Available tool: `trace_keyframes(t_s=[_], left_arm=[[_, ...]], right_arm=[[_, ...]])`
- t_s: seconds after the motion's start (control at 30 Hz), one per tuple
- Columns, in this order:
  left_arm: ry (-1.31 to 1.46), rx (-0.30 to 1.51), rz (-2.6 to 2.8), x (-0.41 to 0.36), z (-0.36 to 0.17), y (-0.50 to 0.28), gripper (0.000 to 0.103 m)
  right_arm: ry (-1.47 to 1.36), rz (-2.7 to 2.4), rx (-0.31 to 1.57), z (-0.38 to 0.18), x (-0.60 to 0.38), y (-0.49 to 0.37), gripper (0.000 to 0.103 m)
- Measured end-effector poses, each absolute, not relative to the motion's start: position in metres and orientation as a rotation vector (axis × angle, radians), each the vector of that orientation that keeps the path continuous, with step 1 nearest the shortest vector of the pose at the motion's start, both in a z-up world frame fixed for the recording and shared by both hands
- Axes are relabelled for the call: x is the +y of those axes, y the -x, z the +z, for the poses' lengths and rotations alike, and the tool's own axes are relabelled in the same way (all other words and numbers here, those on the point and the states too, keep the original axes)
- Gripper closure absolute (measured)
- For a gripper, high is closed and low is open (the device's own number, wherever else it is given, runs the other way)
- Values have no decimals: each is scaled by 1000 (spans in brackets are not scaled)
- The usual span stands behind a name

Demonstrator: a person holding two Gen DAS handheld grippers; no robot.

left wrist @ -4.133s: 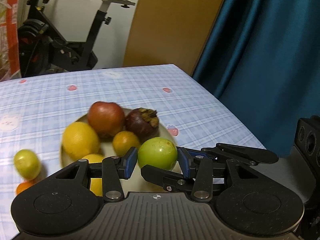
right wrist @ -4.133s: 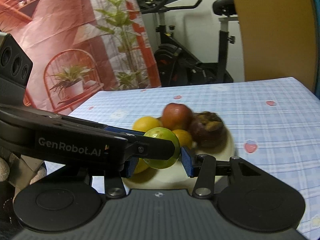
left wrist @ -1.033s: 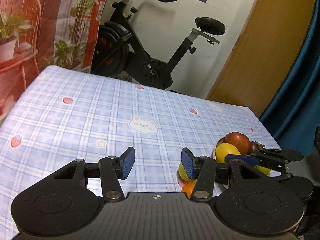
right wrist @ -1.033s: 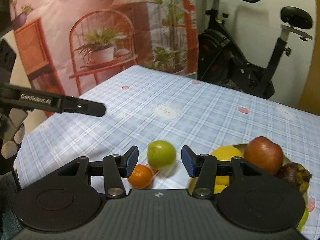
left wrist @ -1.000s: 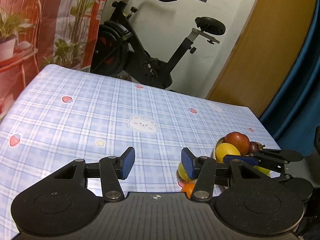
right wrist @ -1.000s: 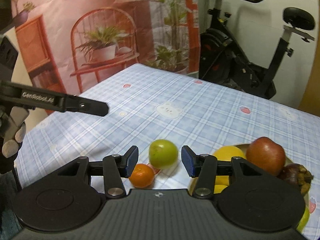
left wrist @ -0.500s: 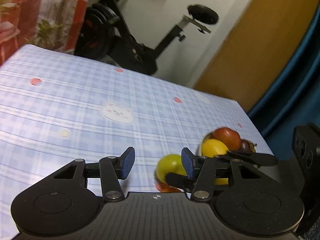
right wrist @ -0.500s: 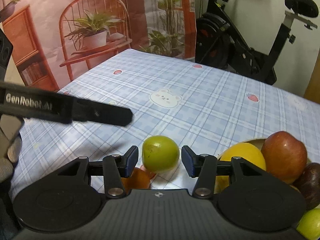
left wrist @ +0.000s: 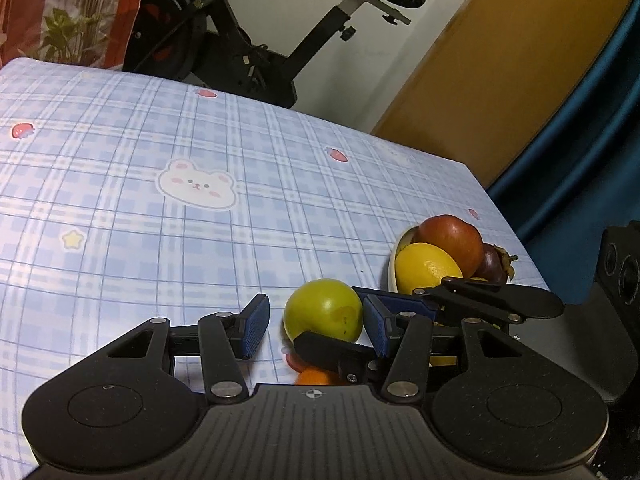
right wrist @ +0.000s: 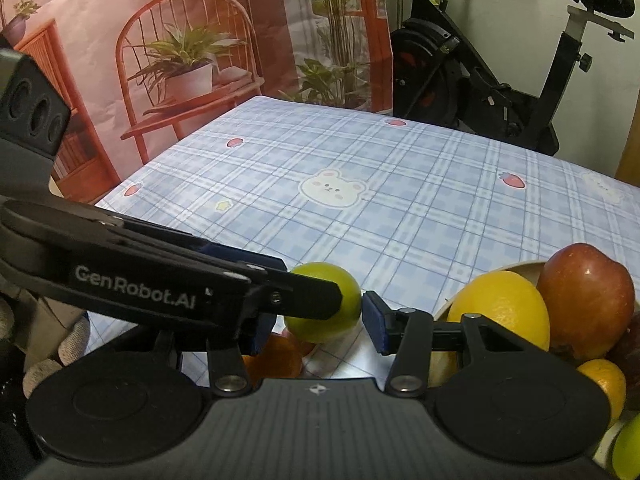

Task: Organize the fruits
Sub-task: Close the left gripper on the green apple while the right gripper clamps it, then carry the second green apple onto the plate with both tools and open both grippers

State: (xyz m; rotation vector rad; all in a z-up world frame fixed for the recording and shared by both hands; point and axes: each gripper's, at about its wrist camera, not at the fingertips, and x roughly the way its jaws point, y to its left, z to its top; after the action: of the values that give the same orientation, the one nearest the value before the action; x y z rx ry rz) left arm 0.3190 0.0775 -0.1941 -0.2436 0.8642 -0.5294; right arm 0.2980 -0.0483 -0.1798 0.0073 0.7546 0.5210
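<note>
Two hand-held grippers converge on a green fruit [left wrist: 324, 310] lying on a blue plaid tablecloth [left wrist: 160, 240] printed with bears and strawberries, just beside a cream bowl [left wrist: 394, 270] of fruit. In the left wrist view, the left gripper [left wrist: 314, 326] stands open, the fruit nearer its right pad than its left, with clear space at the left pad. In the right wrist view, the right gripper [right wrist: 316, 326] brackets the same green fruit [right wrist: 324, 306]; its right pad sits just beside the skin with a sliver of gap showing, while its left pad is hidden behind the left gripper's black arm, so whether it has closed on the fruit cannot be told. A small orange fruit [right wrist: 274, 354] lies on the cloth just below the green one. The bowl holds a lemon [right wrist: 500, 308], a red apple [right wrist: 586, 300] and a dark mangosteen [left wrist: 494, 264]. An exercise bike [left wrist: 248, 40] stands beyond the table.
</note>
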Motion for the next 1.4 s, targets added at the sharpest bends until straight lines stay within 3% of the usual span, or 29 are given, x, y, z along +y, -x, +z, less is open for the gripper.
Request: trace_keyframes(t_s=[0.1, 0.17, 1.4], left_arm=[[249, 867, -535, 75, -195, -322, 49], [247, 858, -539, 74, -195, -322, 56], [87, 746, -572, 19, -139, -257, 56]], right_arm=[[-4, 520, 750, -181, -48, -299, 54], [-2, 521, 750, -181, -47, -299, 54], [-113, 496, 588, -142, -103, -228, 56]])
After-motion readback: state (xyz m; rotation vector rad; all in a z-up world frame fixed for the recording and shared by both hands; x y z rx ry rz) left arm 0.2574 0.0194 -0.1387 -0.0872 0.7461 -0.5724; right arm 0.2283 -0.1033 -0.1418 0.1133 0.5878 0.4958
